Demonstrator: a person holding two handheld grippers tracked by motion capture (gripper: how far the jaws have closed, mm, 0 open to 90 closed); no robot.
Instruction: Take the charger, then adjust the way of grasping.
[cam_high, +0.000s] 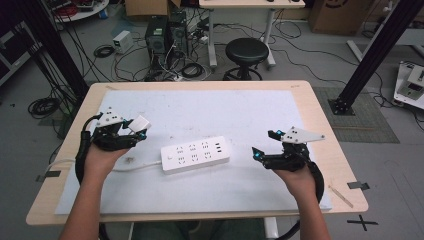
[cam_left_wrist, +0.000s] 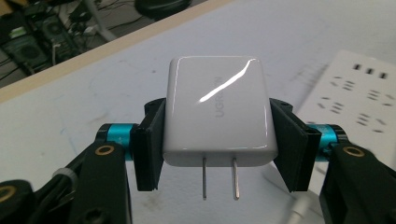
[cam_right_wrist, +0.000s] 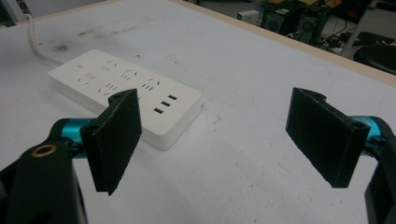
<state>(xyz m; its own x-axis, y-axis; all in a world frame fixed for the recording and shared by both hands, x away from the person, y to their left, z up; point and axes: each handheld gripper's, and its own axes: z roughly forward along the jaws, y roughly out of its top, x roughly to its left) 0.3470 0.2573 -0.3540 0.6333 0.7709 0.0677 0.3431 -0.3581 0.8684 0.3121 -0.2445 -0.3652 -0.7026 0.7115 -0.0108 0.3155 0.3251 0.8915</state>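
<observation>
Your left gripper (cam_left_wrist: 217, 140): fingers (cam_left_wrist: 150, 147) clamped on both sides of one white charger (cam_left_wrist: 217, 112), its two prongs pointing back toward the camera, held above the bench (cam_high: 200, 107). Your right gripper (cam_right_wrist: 219, 140): fingers (cam_right_wrist: 114, 137) wide apart, holding nothing. One white power strip (cam_high: 195, 154) lies flat on the bench between both grippers, near each, touching neither.

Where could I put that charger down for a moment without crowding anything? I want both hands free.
The far half of the white mat, beyond the power strip, is bare. So is the near strip between the forearms. Crowded: beside the left gripper, shut on the charger, where the strip's cable runs. The open right gripper has bare mat ahead.
</observation>
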